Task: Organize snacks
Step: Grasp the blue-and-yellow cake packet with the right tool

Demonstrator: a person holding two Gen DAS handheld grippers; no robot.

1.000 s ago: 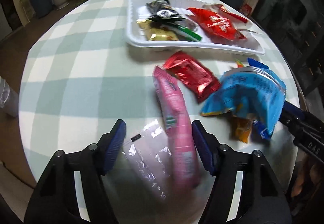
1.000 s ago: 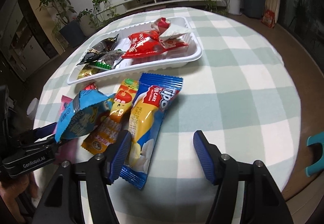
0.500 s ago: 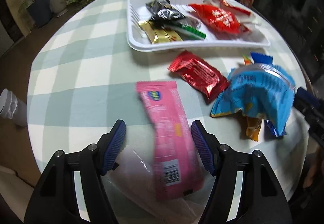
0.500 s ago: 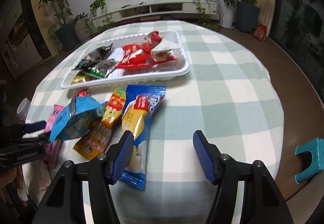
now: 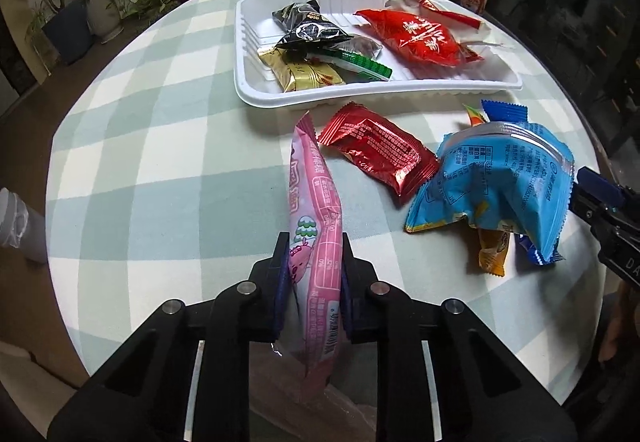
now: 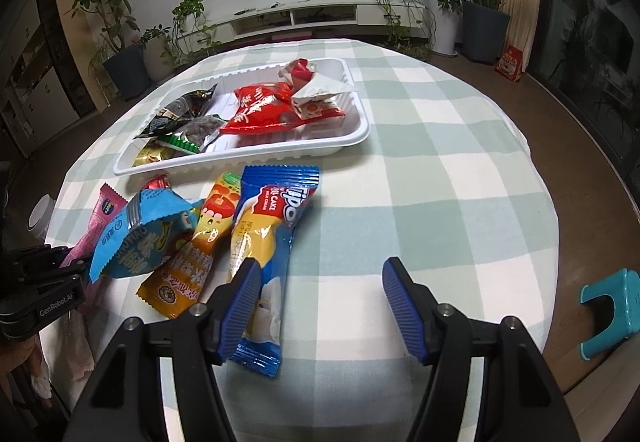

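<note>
Left claw pinches the pink snack packet on edge, lifted for carrying to the white tray; right claw hovers wide above the worktop

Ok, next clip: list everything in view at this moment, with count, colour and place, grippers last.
tray: 1, white, far centre of the table
snack packets in tray: about six, black, gold, green, red, white-red
pink packet: 1, pink, clamped edge-up in the left gripper
red foil packet: 1, red, on the cloth in front of the tray
light-blue bag: 1, lying over the orange packet
orange packet: 1, on the cloth beside the blue cake packet
blue cake packet: 1, blue-yellow, by the right gripper's left finger
tablecloth: 1, green-white check
stool: 1, teal, on the floor
left gripper: shut on the pink packet
right gripper: open, holding nothing
</note>
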